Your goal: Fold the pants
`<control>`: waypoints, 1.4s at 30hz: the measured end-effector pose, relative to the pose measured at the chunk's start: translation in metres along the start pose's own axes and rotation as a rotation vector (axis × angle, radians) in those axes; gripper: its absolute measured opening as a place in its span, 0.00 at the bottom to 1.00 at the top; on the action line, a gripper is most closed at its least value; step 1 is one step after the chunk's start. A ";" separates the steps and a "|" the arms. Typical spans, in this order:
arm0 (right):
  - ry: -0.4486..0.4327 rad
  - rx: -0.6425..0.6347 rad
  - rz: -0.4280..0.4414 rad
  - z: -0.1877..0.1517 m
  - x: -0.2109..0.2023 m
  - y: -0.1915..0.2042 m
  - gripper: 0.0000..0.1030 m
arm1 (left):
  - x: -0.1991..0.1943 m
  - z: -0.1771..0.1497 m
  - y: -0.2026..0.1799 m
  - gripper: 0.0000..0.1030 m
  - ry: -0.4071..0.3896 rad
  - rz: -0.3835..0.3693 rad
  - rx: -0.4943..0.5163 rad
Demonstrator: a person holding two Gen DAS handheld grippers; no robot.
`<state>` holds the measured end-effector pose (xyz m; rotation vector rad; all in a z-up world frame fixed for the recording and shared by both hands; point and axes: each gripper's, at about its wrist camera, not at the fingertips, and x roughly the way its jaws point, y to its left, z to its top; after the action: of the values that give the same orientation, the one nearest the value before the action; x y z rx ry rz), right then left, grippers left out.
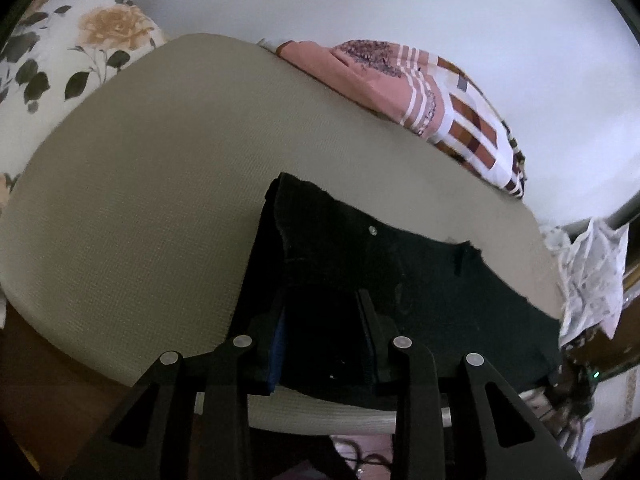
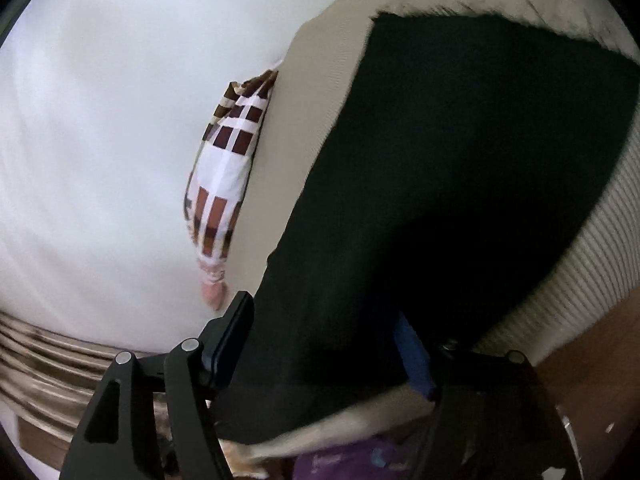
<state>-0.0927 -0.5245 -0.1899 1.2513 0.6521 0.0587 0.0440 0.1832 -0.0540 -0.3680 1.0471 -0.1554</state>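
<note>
Black pants (image 1: pixel 440 280) lie on a beige textured pad (image 1: pixel 140 200), with a metal button showing near the waistband. My left gripper (image 1: pixel 322 304) is shut on a raised fold of the pants at their near left side, and dark cloth fills the narrow gap between its fingers. In the right wrist view the pants (image 2: pixel 460 140) spread up and to the right over the pad (image 2: pixel 296 120). My right gripper (image 2: pixel 324 332) stands open and wide. The pants' near end lies between its fingers, and the pads do not press on it.
A floral pillow (image 1: pixel 80 48) lies beyond the pad's left corner. A pink and brown-checked cloth (image 1: pixel 420 92) rests along the pad's far edge, seen also as the checked cloth (image 2: pixel 228 160). Crumpled white patterned fabric (image 1: pixel 592 272) hangs off the right. White bedding lies behind.
</note>
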 end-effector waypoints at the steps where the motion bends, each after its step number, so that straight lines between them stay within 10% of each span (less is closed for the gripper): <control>1: -0.022 -0.016 -0.023 0.002 0.001 0.003 0.65 | 0.003 -0.001 0.002 0.31 0.005 0.007 -0.003; 12: -0.456 -0.096 -0.061 0.036 -0.136 0.030 0.75 | 0.015 -0.009 0.007 0.32 0.043 0.044 -0.016; 20: -0.321 0.124 -0.035 0.023 -0.124 -0.063 0.75 | 0.020 -0.012 0.009 0.33 0.058 0.063 -0.009; 36: -0.262 -0.037 -0.068 0.071 -0.085 -0.047 0.73 | 0.028 -0.014 0.015 0.33 0.074 0.078 -0.015; 42: -0.177 -0.023 0.333 0.053 -0.100 -0.029 0.72 | 0.029 -0.013 0.012 0.33 0.077 0.088 0.003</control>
<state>-0.1578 -0.6180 -0.1645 1.3159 0.2854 0.2277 0.0468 0.1826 -0.0872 -0.3140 1.1369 -0.0928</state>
